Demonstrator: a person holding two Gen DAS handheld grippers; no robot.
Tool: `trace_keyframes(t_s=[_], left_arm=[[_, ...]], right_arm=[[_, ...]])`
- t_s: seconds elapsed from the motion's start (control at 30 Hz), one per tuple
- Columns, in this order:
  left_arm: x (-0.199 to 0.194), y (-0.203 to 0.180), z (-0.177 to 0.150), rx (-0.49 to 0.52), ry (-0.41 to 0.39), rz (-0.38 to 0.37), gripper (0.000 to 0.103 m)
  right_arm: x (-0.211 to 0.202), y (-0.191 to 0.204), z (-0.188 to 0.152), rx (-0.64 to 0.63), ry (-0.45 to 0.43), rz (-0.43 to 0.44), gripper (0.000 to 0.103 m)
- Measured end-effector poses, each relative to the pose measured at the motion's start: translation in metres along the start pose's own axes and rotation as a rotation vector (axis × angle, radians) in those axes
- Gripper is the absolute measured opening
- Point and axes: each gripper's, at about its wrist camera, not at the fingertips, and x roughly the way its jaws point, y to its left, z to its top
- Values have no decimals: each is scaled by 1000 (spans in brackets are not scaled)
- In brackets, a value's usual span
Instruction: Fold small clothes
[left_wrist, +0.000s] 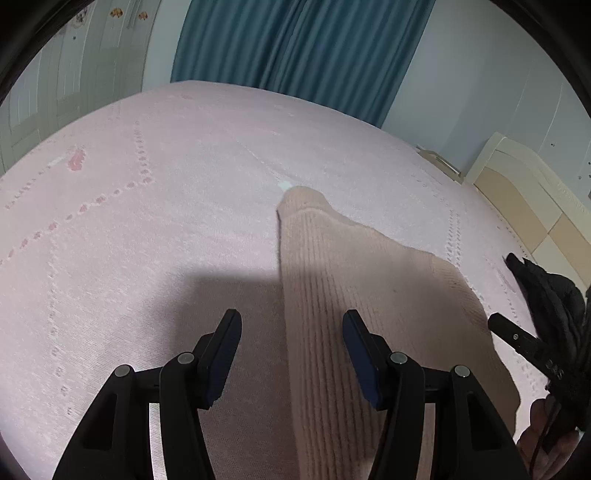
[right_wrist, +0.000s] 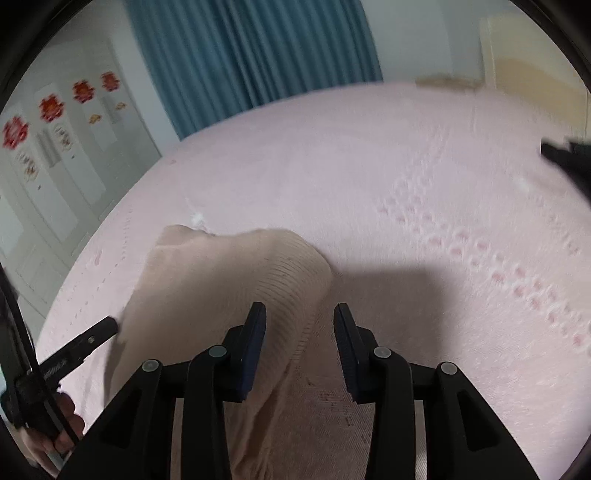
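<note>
The left gripper hung wide open and empty over the beige ribbed garment, whose long axis ran straight away from it along the pink bedspread; the garment's left edge passed between the jaws. The right gripper also gaped, holding nothing, with the garment's raised fold just ahead and leftward, its edge running between the jaws. Both sat about equally near.
</note>
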Motion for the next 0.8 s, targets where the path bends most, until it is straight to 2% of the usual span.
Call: trace_keyframes(t_s=[0.13, 0.2, 0.3, 0.47, 0.8], left_arm=[[1, -8, -2, 39, 7, -10, 55], [7, -13, -4, 65, 26, 6, 55], [13, -16, -7, 82, 36, 28, 58], [16, -20, -10, 121, 27, 58, 61], [16, -21, -13, 135, 24, 70, 62]], right_arm=[[0, 28, -7, -134, -7, 1, 37], [11, 35, -11, -184, 22, -41, 37], [25, 28, -16, -175, 61, -93, 39], [28, 25, -20, -182, 75, -102, 39], [36, 10, -20, -106, 124, -57, 41]])
